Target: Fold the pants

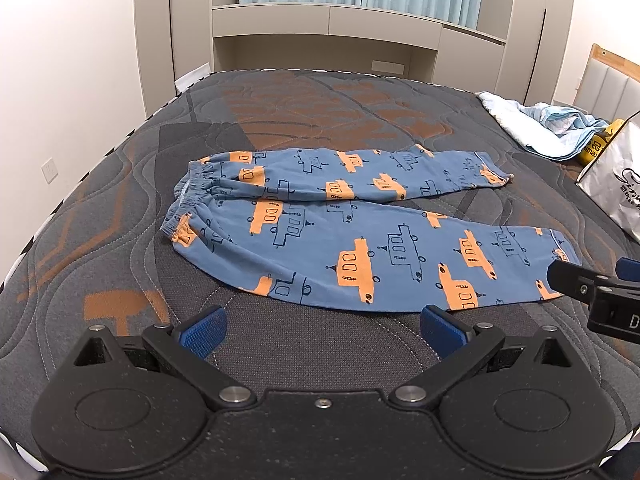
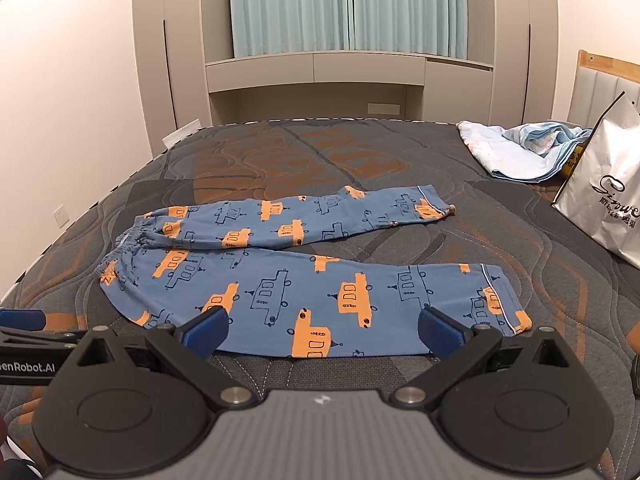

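Lying flat and unfolded on the bed (image 1: 120, 216), the pants (image 1: 360, 232) have not yet had a single fold made, so I judge the task to be at its very start. They are blue children's pants printed with orange and outlined vehicles, spread sideways with the elastic waistband (image 1: 188, 204) to the left and the two legs running right, splayed apart toward the cuffs. The far leg ends at a cuff (image 2: 436, 208) well short of a white shopping bag (image 2: 608, 200); the near leg's cuff (image 2: 504, 300) lies toward the right front.

Neither tool holds any cloth. The left tool (image 1: 322, 330) hangs over bare mattress just in front of the near leg's lower edge, its blue-padded fingers (image 1: 204, 330) spread wide. The right tool (image 2: 322, 330) hovers over the near leg close to its cuff, likewise spread, and from the left wrist view it reaches in beside that cuff. Everything remains to do: presumably bringing one leg over the other, then folding the length down.

The bed carries a quilted grey cover with rust-orange patches. A crumpled pale blue blanket (image 2: 516, 148) sits at the far right corner, by the bag. Beyond stand beige built-in cabinets (image 2: 316, 68), light teal curtains (image 2: 348, 4) and plain cream walls.
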Available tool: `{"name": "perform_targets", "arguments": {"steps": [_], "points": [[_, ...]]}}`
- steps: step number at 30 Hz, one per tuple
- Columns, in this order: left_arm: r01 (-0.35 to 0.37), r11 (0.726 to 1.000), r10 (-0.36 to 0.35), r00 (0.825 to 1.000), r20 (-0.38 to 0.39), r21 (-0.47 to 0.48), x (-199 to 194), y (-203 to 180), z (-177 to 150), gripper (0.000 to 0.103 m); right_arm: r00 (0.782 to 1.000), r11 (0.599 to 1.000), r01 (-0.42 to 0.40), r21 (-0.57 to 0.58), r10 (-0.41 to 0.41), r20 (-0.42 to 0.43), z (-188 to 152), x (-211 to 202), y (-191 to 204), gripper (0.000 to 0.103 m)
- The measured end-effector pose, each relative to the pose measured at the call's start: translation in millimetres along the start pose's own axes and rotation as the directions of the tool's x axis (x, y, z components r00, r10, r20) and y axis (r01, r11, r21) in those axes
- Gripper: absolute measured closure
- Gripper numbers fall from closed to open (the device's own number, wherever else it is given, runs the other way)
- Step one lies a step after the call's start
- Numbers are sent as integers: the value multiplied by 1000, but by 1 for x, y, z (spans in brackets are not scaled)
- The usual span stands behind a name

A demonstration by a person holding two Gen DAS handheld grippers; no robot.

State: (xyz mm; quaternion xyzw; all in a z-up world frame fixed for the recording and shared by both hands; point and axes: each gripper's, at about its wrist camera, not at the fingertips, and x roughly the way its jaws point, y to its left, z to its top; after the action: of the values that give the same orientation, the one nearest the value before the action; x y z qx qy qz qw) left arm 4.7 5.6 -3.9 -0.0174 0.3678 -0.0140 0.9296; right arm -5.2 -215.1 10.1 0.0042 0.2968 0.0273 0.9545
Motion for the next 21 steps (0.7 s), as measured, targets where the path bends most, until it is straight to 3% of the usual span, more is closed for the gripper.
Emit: {"name": "perform_targets", "arguments": {"steps": [21], "points": [[1, 1000, -1, 1000, -5, -12, 1, 4, 1, 0, 1000, 1000, -2, 2, 2, 2, 2, -1, 1, 0]]}}
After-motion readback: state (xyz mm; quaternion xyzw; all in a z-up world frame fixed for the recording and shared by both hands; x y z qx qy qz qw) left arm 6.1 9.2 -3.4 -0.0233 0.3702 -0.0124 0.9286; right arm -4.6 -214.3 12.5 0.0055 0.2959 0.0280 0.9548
